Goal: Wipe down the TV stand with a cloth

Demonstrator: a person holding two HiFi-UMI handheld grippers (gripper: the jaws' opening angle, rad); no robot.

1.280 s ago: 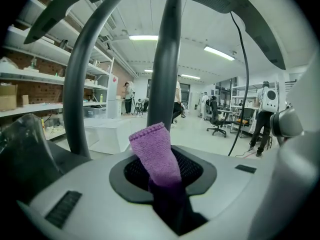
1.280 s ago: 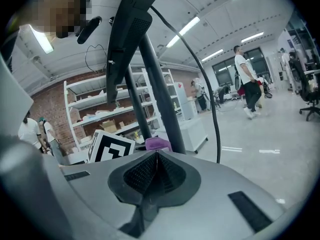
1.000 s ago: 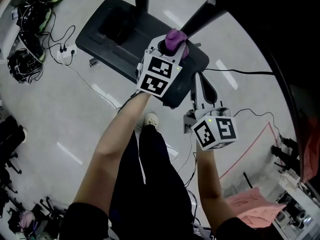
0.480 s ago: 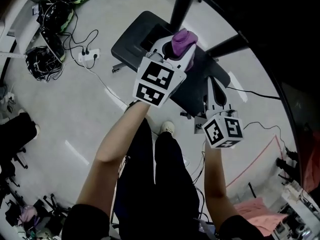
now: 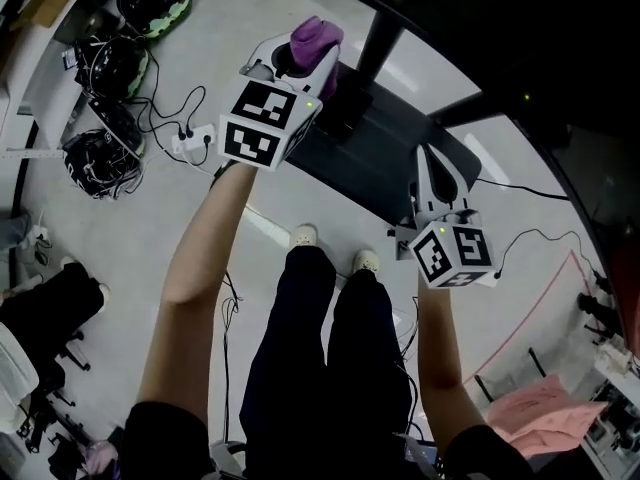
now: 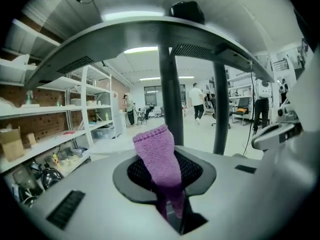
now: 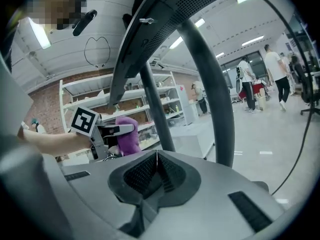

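Observation:
My left gripper [image 5: 303, 56] is shut on a purple knitted cloth [image 5: 316, 38] and is held above the far left edge of the TV stand's dark base [image 5: 385, 153], beside its black post [image 5: 381, 30]. In the left gripper view the cloth [image 6: 156, 151] stands up between the jaws of the left gripper [image 6: 167, 176], facing two posts [image 6: 170, 96] under a dark curved panel [image 6: 150, 36]. My right gripper [image 5: 430, 163] hovers over the base's right end. Its jaws [image 7: 156, 159] are shut with nothing in them. The right gripper view also catches the cloth [image 7: 127, 139].
Helmets and cables [image 5: 100, 68] and a power strip [image 5: 190, 140] lie on the floor at the left. A pink cloth [image 5: 545, 408] lies at the lower right. The person's shoes [image 5: 302, 236] stand just before the base. Shelving [image 6: 45, 111] and walking people [image 6: 198, 100] are in the distance.
My left gripper has carried the cloth up and to the left, from over the base's middle to its far left edge by the post. The right gripper has barely moved.

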